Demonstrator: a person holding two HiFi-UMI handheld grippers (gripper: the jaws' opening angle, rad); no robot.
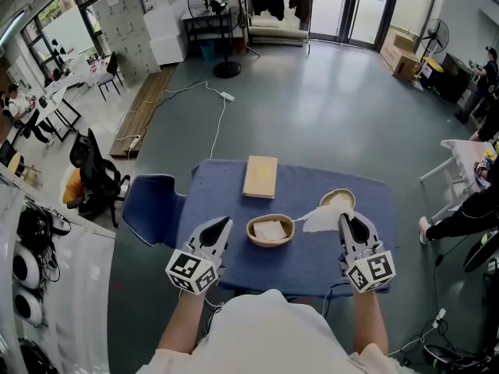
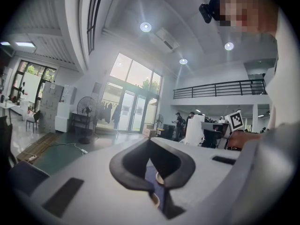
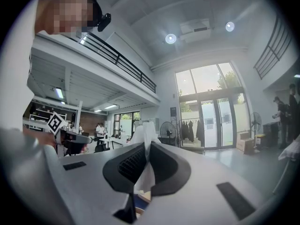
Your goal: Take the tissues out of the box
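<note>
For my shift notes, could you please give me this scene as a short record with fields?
surface: blue cloth-covered table
box: flat tan wooden box, at the table's far side
middle bowl: round wooden bowl, with a folded white tissue inside
right bowl: second round wooden bowl, partly behind the held tissue
right tongs: shut on a crumpled white tissue
left tongs: shut, empty
</note>
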